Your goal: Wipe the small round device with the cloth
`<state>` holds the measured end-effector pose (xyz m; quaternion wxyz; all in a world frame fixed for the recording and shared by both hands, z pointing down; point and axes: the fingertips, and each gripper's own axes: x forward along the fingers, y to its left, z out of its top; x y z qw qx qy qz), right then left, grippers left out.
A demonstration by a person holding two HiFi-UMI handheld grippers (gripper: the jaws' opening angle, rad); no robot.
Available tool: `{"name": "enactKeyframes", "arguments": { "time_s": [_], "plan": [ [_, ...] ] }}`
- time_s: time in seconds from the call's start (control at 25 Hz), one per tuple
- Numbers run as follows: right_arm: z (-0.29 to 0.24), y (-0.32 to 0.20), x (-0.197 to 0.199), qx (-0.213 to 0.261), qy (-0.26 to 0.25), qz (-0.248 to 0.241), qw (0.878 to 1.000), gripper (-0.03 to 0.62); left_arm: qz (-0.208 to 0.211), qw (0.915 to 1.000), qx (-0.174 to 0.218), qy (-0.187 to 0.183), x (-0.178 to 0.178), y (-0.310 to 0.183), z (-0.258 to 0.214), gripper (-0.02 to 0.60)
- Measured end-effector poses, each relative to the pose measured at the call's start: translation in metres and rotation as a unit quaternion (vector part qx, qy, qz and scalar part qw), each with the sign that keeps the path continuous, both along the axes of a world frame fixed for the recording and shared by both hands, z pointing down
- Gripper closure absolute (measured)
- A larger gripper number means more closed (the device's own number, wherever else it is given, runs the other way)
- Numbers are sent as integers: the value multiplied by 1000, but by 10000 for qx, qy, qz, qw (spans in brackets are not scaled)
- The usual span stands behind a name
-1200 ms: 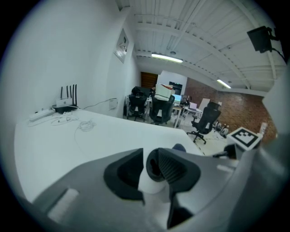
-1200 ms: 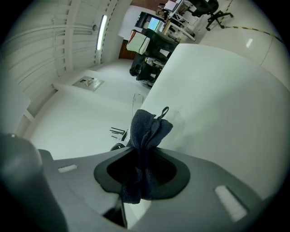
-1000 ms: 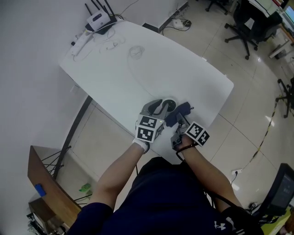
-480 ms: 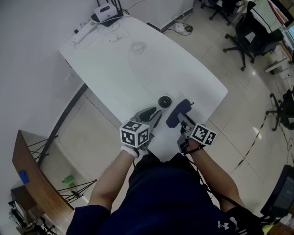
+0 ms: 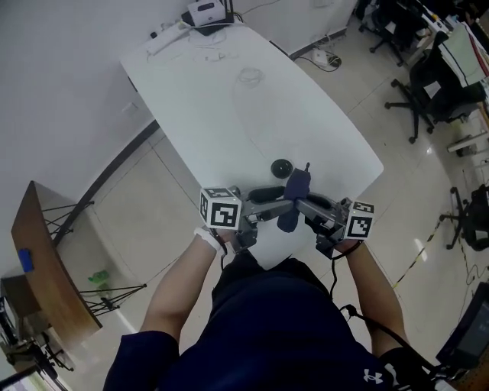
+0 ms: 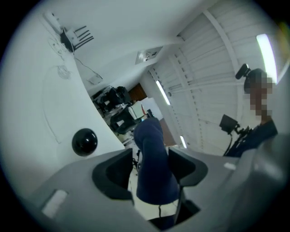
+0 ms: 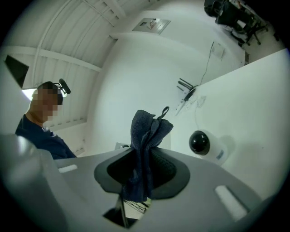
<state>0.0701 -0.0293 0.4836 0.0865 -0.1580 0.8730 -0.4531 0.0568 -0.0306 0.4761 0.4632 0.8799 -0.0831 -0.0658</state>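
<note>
1. Nearest, above the white counter's near edge: right hand-held gripper, level, clamped on a dark blue terry cloth bunched into an upright roll.
2. Opposite, tip to tip: left hand-held gripper, jaws just swung wide, straddling that cloth without pressing it.
3. Just beyond, close to that near edge: small round device, glossy black dome on a white body, standing untouched.
4. Judged: ahead of and below both tips, about midway; no long axis to align; cloth-bearing right side best placed to reach down.
5. Farthest, at the far corner: white router with black antennas.
</note>
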Motion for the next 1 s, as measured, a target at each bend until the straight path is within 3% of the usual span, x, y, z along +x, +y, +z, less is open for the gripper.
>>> {"name": "enactKeyframes", "arguments": {
  "time_s": [0.12,0.2,0.36,0.56,0.76,1.0],
  "plan": [
    [-7,4,-11,-45,-242,-421,9988,493,299,9984,-56,482,1,10,-12,387],
    [-8,5,-14,-161,-476,-534,9973,493,289,9969,-123,722,-3,12,-15,424],
    [-3,9,-12,-395,-764,-532,9949,482,118,9963,-229,823,-8,16,-9,465],
    [11,8,-4,-579,-729,34,9957,402,-664,9973,-193,249,-9,11,12,499],
    [18,-12,14,-582,-491,785,9940,402,-1210,9912,270,-465,-8,-14,15,506],
    [18,-18,36,-662,-482,1340,9876,411,-1738,9783,346,-1074,-21,-60,30,512]
  ]
}}
